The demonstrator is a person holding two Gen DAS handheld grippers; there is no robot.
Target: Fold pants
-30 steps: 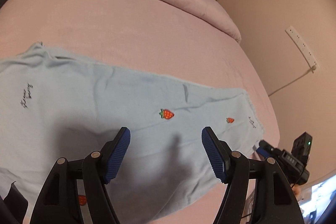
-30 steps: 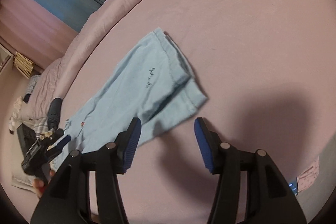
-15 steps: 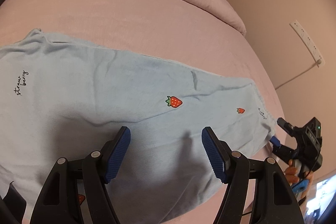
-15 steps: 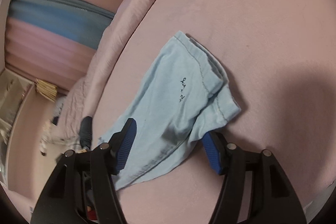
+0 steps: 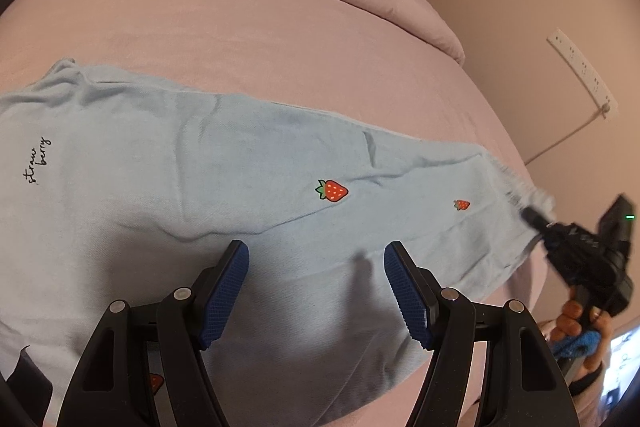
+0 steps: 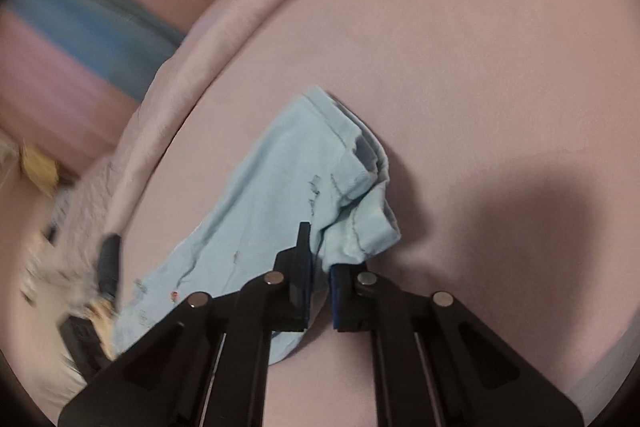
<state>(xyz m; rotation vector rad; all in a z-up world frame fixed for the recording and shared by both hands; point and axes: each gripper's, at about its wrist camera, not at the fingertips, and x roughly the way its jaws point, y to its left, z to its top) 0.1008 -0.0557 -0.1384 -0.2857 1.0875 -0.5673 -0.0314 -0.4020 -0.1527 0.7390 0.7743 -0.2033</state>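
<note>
Light-blue strawberry-print pants (image 5: pixel 248 187) are lying lengthwise on the pink bed (image 5: pixel 260 39), doubled leg over leg, directly ahead of both tools. The left gripper (image 5: pixel 316 287) is hovering over the mid-leg, its jaws apart. The right gripper (image 6: pixel 318 283) is pinching the cuff end (image 6: pixel 352 247) between nearly closed jaws. Judged progress: crosswise folds are still remaining.

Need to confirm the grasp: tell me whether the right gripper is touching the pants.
Touching. The right wrist view shows the right gripper with jaws nearly shut, pinching the pants hem between them.
</note>
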